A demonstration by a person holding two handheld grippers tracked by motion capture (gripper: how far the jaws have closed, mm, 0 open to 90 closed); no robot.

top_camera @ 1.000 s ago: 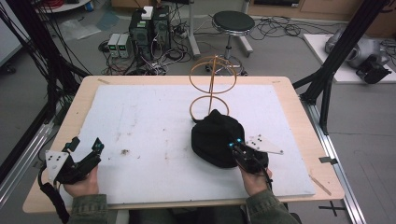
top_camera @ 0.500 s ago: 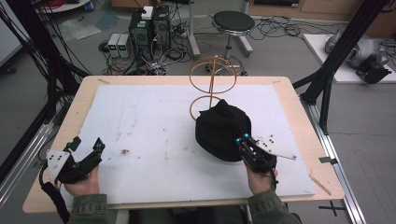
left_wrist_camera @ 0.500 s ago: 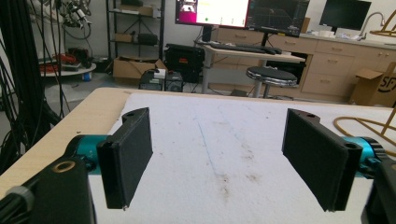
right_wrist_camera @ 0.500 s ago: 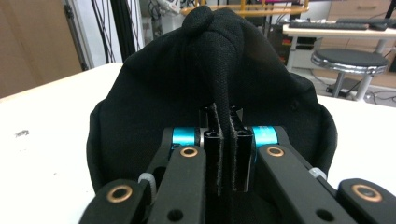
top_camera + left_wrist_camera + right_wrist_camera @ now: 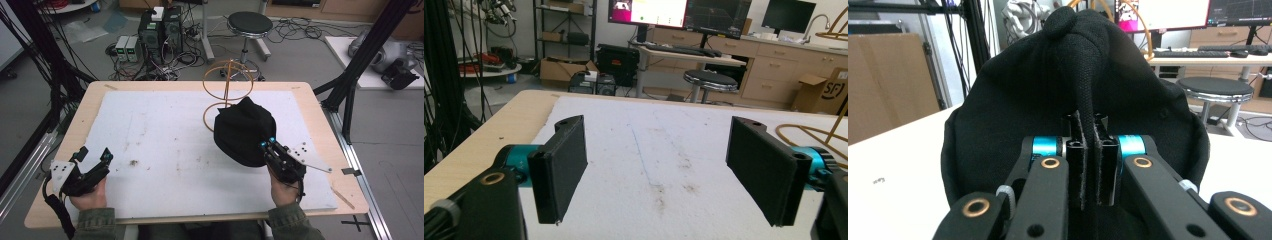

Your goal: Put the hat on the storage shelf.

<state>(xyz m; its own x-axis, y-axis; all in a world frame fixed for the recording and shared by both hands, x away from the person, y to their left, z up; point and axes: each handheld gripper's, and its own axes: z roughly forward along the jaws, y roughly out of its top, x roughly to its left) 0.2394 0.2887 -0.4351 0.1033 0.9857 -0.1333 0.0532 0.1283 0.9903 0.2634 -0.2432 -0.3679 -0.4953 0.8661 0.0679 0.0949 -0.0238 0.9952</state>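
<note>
Black fabric of a cap [image 5: 243,131] is pinched between the clenched right gripper [image 5: 266,145], beside a wire stand [image 5: 226,87]; the left gripper [image 5: 95,159] is held released, well apart.

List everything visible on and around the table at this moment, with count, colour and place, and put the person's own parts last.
Black cap: one, black, right half of the table, pinched at its edge and lifted toward the wire stand.
Wire stand: one, gold, far middle of the table, just behind the cap.
Mat: one, white with dirty marks, covering most of the table.
Table: one, light wood.
Stool: one, black seat, on the floor beyond the table.
Left gripper: one, black, near left corner, jaws wide apart, nothing between them.
Right gripper: one, black, near right, shut on the cap's fabric.
Hands: two, at the near edge, green sleeves.
</note>
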